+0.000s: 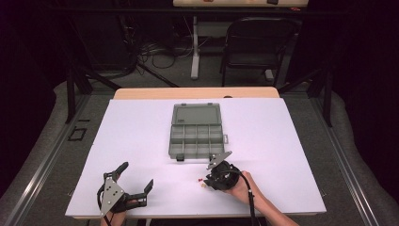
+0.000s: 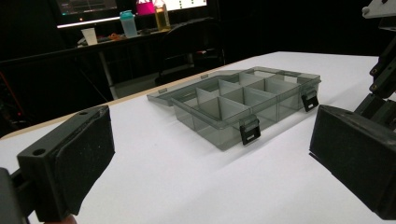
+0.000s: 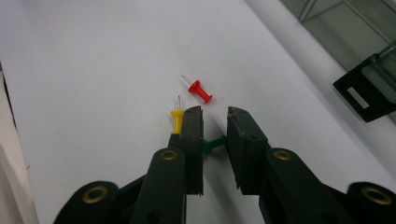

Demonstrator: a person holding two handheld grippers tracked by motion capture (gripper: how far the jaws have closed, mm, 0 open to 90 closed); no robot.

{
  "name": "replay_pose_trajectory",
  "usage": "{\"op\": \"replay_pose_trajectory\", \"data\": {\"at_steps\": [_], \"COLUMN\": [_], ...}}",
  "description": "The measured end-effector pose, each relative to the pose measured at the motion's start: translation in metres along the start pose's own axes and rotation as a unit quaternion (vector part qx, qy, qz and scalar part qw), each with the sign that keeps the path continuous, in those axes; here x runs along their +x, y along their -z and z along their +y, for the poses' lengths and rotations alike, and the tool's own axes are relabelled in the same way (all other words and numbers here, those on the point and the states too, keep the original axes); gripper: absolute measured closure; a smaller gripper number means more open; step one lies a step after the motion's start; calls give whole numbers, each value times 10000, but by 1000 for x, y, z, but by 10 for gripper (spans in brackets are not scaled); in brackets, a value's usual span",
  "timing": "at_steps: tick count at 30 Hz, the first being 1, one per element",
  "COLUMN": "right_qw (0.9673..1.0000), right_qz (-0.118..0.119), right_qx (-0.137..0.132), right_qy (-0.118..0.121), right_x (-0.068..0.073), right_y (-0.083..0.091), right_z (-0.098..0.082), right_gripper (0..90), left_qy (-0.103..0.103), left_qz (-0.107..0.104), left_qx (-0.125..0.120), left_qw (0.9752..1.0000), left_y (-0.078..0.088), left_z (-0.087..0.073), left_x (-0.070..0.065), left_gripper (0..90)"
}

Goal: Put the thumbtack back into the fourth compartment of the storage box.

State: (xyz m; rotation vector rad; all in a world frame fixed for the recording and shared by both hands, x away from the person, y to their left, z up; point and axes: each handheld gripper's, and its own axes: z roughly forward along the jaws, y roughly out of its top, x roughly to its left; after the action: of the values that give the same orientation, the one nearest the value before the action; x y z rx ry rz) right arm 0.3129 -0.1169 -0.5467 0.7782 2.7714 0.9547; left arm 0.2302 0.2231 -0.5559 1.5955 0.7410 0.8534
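Three small plastic push pins are lying on the white table top [image 1: 141, 127], close to the person's side. The right gripper [image 3: 215, 122] is pointing down at them, and its two black jaws are squeezing the green push pin [image 3: 214, 144] between their pads, so it is closed on that pin. The yellow push pin [image 3: 177, 117] is lying just beside the outside of one jaw, touching it or nearly touching it, with its sharp point facing away. The red push pin [image 3: 200, 91] is lying a little farther on, apart from the other two. The left gripper [image 1: 136, 181] is resting near the front edge of the table, well apart from the pins, and its jaws are standing wide open with nothing between them. Farther back, in the middle of the table, the clear grey plastic box with many little compartments [image 1: 195, 138] is sitting with its lid folded open and flat behind it, and the compartments are looking empty. The green pin is tiny and smooth, so it may be slipping or twisting out when the gripper is lifting. The jaw may also be nudging the yellow pin and rolling it away. A pin dropped from high up may be bouncing off the table.
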Motion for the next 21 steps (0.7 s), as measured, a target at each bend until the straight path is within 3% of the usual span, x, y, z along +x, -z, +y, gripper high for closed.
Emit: {"op": "replay_pose_trajectory", "data": {"at_steps": [21], "right_qw": [9997], "right_qz": [-100], "right_qx": [-185], "right_qy": [-139], "right_x": [-8], "right_y": [12], "right_z": [-1], "right_gripper": [769], "left_qy": [-24], "left_qz": [12], "left_qx": [14], "left_qw": [10000], "left_y": [0], "left_z": [0], "left_x": [0], "left_gripper": [0]}}
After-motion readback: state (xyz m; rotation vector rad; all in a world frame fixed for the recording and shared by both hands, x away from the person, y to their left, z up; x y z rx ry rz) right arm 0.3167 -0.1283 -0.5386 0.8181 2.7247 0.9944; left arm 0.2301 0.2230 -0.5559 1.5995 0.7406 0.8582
